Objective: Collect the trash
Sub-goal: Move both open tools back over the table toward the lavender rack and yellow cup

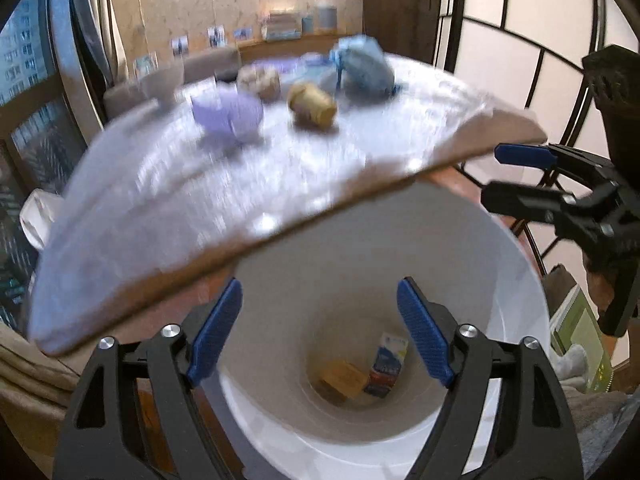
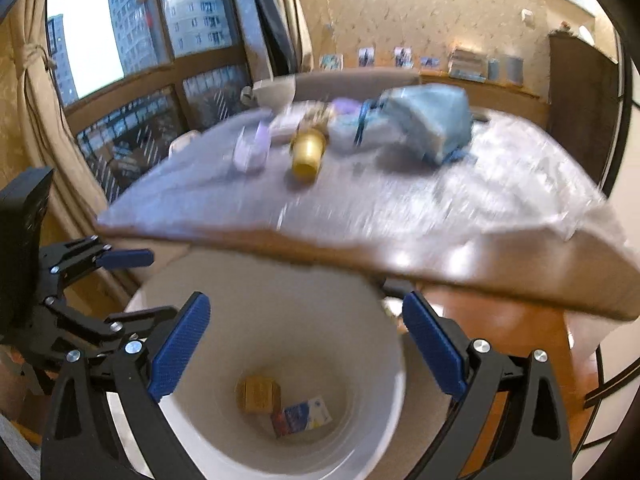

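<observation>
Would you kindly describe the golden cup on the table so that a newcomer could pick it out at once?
Start at the table with the pale shiny cover, above the white bin. Among the clutter near its far side, the golden cup lies tipped on its side, between a lilac cup and a crumpled blue bag. It is the only yellow-gold thing there, its open mouth facing the table's near edge.

Daylight is coming through a large window (image 2: 132, 32) showing tall buildings outside, with a tan curtain (image 2: 28, 92) hanging tied back beside it. Patterned beige wallpaper (image 2: 400, 8) is covering the wall, where small photos (image 2: 366, 57) are standing along a wooden ledge (image 2: 480, 80). A dark cabinet (image 2: 580, 92) is standing in the corner.
</observation>
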Demonstrator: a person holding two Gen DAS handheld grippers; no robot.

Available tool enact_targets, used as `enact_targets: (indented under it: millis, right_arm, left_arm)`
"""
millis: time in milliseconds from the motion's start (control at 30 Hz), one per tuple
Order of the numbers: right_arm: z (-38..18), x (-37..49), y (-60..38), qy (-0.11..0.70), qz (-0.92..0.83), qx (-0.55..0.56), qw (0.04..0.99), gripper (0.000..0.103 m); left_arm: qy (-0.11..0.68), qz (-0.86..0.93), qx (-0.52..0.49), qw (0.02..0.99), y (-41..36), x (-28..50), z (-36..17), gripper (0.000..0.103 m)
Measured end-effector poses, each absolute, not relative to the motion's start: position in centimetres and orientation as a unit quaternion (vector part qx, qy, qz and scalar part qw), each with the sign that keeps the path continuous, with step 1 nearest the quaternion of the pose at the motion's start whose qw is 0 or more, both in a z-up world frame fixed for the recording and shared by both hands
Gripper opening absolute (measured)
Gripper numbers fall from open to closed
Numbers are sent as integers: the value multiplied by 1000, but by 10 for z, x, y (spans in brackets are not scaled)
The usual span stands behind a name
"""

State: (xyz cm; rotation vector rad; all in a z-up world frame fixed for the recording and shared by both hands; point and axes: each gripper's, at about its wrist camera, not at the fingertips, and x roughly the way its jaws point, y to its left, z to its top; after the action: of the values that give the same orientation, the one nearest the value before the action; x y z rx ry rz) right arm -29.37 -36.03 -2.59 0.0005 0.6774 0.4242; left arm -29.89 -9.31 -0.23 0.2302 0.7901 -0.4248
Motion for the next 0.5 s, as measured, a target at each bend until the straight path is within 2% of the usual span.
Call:
enact_targets:
  millis: [33, 67, 167, 333, 500]
  right_arm:
    - [-20, -291, -365, 319, 199, 1, 927, 99]
    - [-13, -285, -368, 309, 185, 0, 933, 99]
    - [4, -261, -383, 293, 160, 22, 942, 99]
    - [10, -204, -398, 327, 187, 124, 918, 99]
    - [2, -181, -360, 332, 196, 53, 921, 99]
  left_arm:
    - [364, -202, 115, 902, -93, -299, 6, 94]
    - [349, -197, 119, 908, -92, -299, 12, 96]
    - [320, -183, 125, 921, -90, -289, 27, 96]
    - [318, -157, 112, 928, -82, -251, 37, 96]
    - [345, -136, 58, 927, -65, -199, 39, 96]
